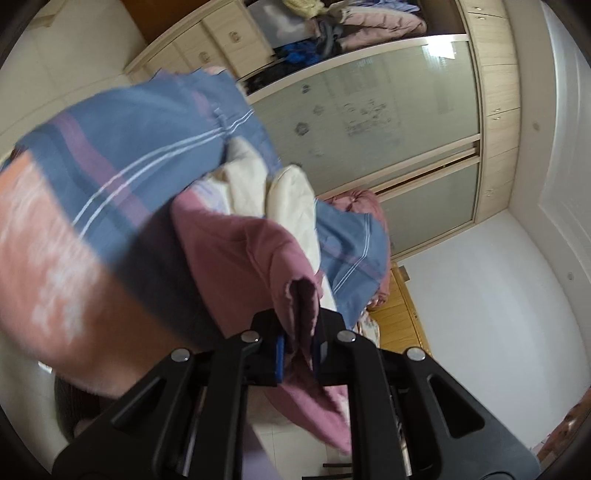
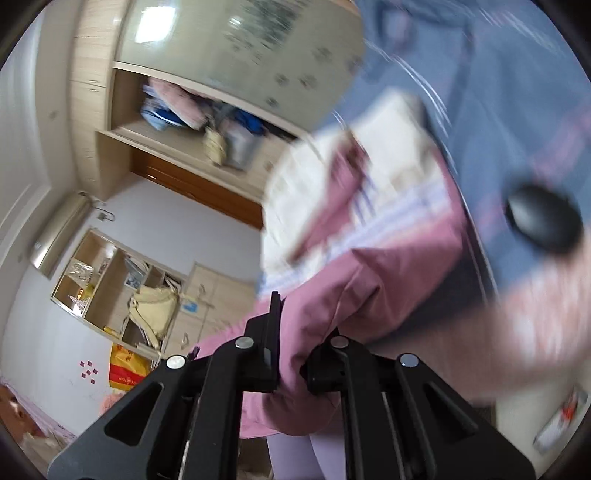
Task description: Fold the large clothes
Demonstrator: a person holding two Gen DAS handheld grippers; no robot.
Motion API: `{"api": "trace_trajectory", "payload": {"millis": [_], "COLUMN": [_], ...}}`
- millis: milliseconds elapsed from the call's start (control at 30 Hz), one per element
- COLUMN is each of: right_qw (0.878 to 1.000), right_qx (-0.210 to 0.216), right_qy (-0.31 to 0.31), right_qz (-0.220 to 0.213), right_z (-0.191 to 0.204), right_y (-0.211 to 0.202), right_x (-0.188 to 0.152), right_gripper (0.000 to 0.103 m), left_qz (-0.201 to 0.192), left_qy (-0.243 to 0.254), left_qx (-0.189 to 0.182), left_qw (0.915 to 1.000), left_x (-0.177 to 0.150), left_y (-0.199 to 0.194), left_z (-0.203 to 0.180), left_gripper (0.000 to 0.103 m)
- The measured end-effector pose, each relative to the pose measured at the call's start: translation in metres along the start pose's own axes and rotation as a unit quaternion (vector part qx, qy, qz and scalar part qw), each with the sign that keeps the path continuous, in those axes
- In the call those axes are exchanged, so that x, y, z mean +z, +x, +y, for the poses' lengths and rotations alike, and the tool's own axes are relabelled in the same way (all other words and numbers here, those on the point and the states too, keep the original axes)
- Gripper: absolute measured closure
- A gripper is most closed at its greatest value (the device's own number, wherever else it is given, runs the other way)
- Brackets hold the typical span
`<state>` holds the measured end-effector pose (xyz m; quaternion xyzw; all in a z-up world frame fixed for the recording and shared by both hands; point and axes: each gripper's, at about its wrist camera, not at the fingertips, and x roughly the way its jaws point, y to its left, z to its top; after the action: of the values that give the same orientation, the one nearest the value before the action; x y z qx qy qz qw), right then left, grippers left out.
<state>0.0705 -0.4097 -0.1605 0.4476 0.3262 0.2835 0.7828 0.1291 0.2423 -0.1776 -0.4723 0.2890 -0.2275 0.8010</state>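
Note:
A large pink garment with a cream lining (image 1: 236, 254) hangs in the air between both grippers. My left gripper (image 1: 300, 332) is shut on a folded pink edge of it, which pokes up between the fingers. My right gripper (image 2: 295, 332) is shut on another bunched pink part (image 2: 369, 280) of the same garment. The cream lining (image 2: 310, 192) shows blurred above it. A person's forearm in a blue striped sleeve (image 1: 122, 147) crosses close to the left camera and fills the right of the right wrist view (image 2: 517, 110).
A wardrobe with frosted sliding doors (image 1: 388, 122) and an open shelf stuffed with clothes (image 1: 351, 22) stands behind. A wooden bed frame (image 1: 399, 314) lies below it. Open wall shelves (image 2: 118, 288) and a red-yellow bag (image 2: 125, 365) show in the right wrist view.

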Motion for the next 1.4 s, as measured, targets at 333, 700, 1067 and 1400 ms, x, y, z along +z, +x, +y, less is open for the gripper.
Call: {"api": "trace_trajectory", "payload": {"millis": [333,700,1067,1400], "right_qw": [0.996,0.986,0.967,0.866], "right_qx": [-0.022,-0.139,-0.204,-0.352], "right_qy": [-0.030,0.074,0.006,-0.354], "right_qz": [-0.079,-0.048,-0.152,-0.004], "right_z": [0.012,-0.112,-0.090,0.051], "right_y": [0.061,0.186,0.119,0.273], "right_x": [0.158,0.256,0.240,0.134], "right_gripper": [0.093,0.070,0.001,0.018], "left_qz": [-0.029,-0.029,-0.126,-0.067], "left_qy": [0.107,0.159,0.251,0.336], "left_qx": [0.055,0.247,0.313,0.387], "left_qw": [0.9923,0.9556,0.9074,0.8563], "left_x": [0.129,0.206,0.130,0.057], "left_y": [0.120,0.312,0.266,0.334], "left_z": [-0.110,-0.077,-0.098,-0.103], "left_gripper": [0.092,0.041,0.021,0.021]}}
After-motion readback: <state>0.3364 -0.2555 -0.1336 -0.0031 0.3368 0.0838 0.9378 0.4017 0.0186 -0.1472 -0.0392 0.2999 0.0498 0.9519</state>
